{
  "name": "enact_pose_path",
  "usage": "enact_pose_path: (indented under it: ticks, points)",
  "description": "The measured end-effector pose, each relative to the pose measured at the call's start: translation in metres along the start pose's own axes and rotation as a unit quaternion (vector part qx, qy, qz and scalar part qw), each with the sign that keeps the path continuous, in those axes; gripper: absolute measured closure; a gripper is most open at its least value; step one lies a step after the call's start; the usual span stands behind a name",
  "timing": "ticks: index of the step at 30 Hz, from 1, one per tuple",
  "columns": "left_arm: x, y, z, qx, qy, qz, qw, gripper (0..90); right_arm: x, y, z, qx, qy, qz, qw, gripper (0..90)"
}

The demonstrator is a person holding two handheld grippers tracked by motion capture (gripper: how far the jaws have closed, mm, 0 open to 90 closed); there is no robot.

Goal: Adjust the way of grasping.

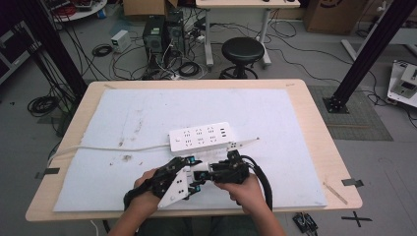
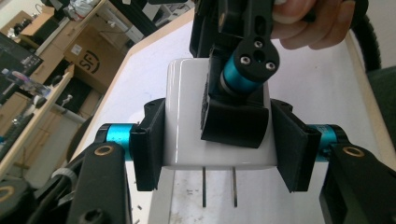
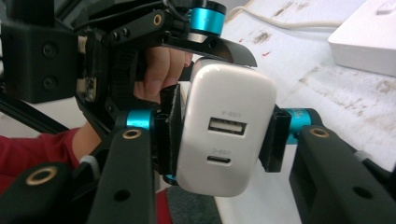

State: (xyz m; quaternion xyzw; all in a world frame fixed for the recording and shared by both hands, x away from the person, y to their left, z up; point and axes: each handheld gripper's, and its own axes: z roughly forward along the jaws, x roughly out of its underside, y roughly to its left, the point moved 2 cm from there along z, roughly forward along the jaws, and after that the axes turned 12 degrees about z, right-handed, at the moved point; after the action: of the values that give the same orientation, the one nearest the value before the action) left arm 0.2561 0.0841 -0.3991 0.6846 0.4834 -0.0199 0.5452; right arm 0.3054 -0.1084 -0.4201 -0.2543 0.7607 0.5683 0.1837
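A white USB charger (image 1: 199, 162) hangs just above the table's front, held between both grippers. My left gripper (image 2: 218, 149) is shut on its two side walls, with the two metal prongs (image 2: 219, 186) pointing toward that camera. My right gripper (image 3: 222, 135) is shut across the charger (image 3: 224, 93), whose end face with two USB ports looks at that camera. In the left gripper view one right jaw lies flat on the charger's (image 2: 182, 116) broad face. The grippers meet nose to nose in the high view, left gripper (image 1: 189, 164) beside right gripper (image 1: 206, 172).
A white power strip (image 1: 201, 137) lies flat just beyond the grippers on a pale mat (image 1: 275, 113); its cord (image 1: 113, 147) runs off to the left. The strip's corner (image 3: 369, 42) is at the upper right. A black stool (image 1: 242, 50) and cables stand beyond the table.
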Motion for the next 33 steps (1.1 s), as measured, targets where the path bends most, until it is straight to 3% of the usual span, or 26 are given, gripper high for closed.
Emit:
enact_pose_path:
  ticks: [3,7,10,12,17,22,25,26,28,32,33]
  points:
    - [0.001,0.001,0.003,0.0,0.006,-0.006,1.0,41.6,0.0,-0.001,0.0,-0.002,-0.001,0.01,0.9999,62.7]
    - [0.002,0.004,0.001,-0.01,0.005,-0.047,0.9988,27.1,-0.002,-0.004,-0.005,0.019,-0.011,0.013,0.9997,63.1]
    - [0.004,0.007,-0.004,0.005,-0.004,-0.065,0.9978,25.0,-0.003,-0.006,-0.017,0.045,-0.033,0.011,0.9984,63.1]
    - [0.006,0.011,-0.01,0.003,-0.006,-0.084,0.9964,23.7,-0.004,-0.007,-0.025,0.061,-0.043,0.005,0.9972,63.1]
    - [0.018,0.03,-0.028,-0.005,-0.005,-0.159,0.9873,20.4,-0.009,-0.003,-0.046,0.089,-0.073,-0.014,0.9933,63.2]
    - [0.038,0.051,-0.044,-0.004,0.012,-0.226,0.9741,20.4,-0.014,0.003,-0.063,0.115,-0.098,-0.049,0.9874,63.2]
    - [0.048,0.062,-0.053,0.004,0.02,-0.246,0.969,20.2,-0.016,0.007,-0.071,0.132,-0.106,-0.07,0.9831,63.2]
    - [0.051,0.066,-0.055,0.008,0.021,-0.248,0.9684,20.2,-0.017,0.008,-0.073,0.136,-0.108,-0.076,0.9818,63.1]
    - [0.057,0.071,-0.058,0.015,0.021,-0.267,0.9633,20.2,-0.018,0.01,-0.076,0.152,-0.111,-0.083,0.9785,63.1]
    - [0.073,0.079,-0.062,0.022,0.046,-0.294,0.9544,19.1,-0.018,0.009,-0.079,0.176,-0.11,-0.098,0.9732,63.1]
    - [0.076,0.08,-0.063,0.023,0.054,-0.294,0.954,19.0,-0.018,0.009,-0.079,0.182,-0.111,-0.101,0.9717,63.1]
